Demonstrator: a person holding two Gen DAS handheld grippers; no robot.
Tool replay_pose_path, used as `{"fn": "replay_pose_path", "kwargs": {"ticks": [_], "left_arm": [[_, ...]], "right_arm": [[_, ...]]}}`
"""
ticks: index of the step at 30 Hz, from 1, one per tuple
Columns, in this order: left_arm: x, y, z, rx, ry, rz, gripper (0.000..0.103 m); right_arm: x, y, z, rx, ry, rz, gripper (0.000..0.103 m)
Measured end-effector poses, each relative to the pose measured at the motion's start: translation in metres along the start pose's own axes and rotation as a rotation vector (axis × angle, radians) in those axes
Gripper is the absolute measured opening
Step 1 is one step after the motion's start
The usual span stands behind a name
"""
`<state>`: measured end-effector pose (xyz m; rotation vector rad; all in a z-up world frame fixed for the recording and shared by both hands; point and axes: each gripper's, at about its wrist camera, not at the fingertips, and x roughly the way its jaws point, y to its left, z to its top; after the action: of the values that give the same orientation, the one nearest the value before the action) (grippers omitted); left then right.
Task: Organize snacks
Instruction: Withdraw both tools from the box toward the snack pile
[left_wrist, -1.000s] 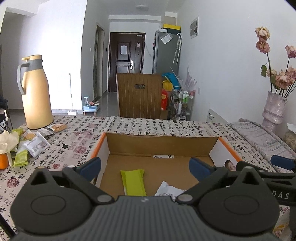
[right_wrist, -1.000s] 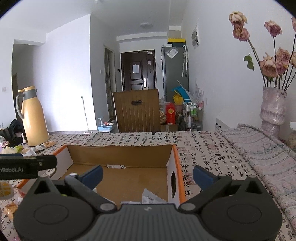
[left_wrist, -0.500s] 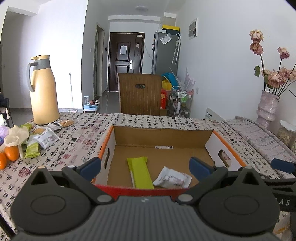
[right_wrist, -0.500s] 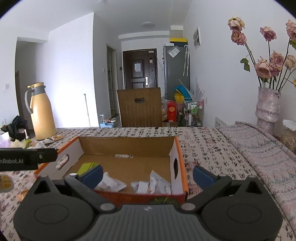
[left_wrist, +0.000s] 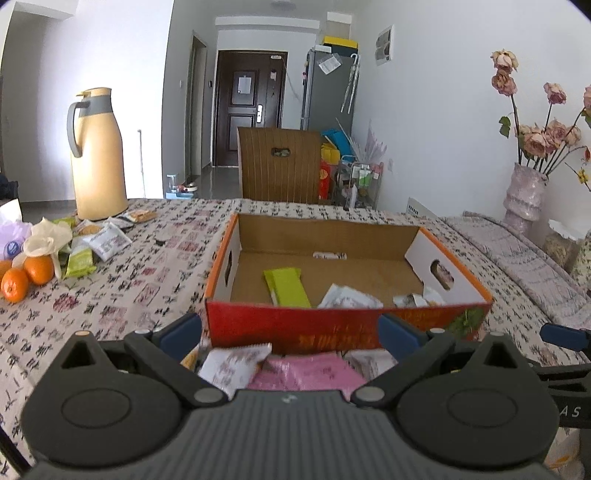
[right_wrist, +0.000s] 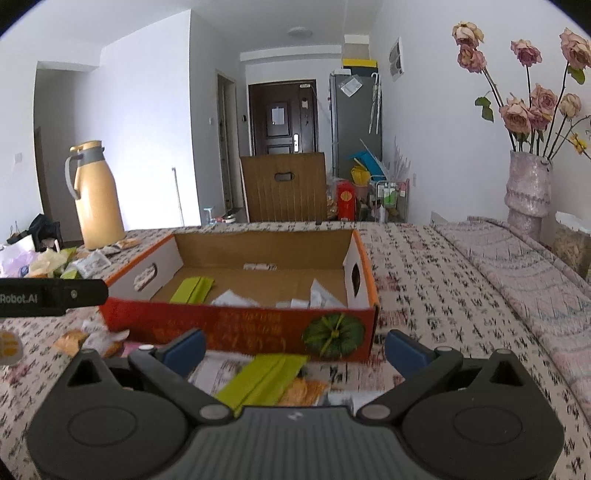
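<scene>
An open cardboard box (left_wrist: 343, 325) with an orange rim stands on the table; it also shows in the right wrist view (right_wrist: 236, 328). Inside lie a green snack bar (left_wrist: 286, 286) and several white packets (left_wrist: 349, 297). My left gripper (left_wrist: 290, 338) is open and empty, just in front of the box, above a white packet (left_wrist: 231, 363) and a pink packet (left_wrist: 306, 373). My right gripper (right_wrist: 295, 349) is open and empty, above a green bar (right_wrist: 262, 376) and an orange packet (right_wrist: 304, 393) before the box.
A yellow thermos (left_wrist: 96, 157) stands at the far left with loose snack packets (left_wrist: 107, 240) and oranges (left_wrist: 26, 277) near it. A vase of dried roses (right_wrist: 528, 192) stands at the right. A wooden chair (left_wrist: 280, 166) is beyond the table.
Both grippers have pulled back from over the box toward the near table edge. The box's front wall and the loose snacks in front of it have come into view.
</scene>
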<state>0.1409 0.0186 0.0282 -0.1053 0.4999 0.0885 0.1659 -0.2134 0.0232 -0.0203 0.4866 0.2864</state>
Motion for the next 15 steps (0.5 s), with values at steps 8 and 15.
{"fn": "replay_pose_path", "kwargs": {"ticks": [8,15], "left_arm": [[-0.015,0.009,-0.022,0.002,0.036,-0.01,0.103],[-0.029,0.017,-0.04,-0.003,0.061,-0.018,0.103]], "right_arm": [[-0.02,0.008,-0.024,-0.003,0.037,-0.003,0.103],[-0.042,0.019,-0.044,0.004,0.068,0.004,0.103]]}}
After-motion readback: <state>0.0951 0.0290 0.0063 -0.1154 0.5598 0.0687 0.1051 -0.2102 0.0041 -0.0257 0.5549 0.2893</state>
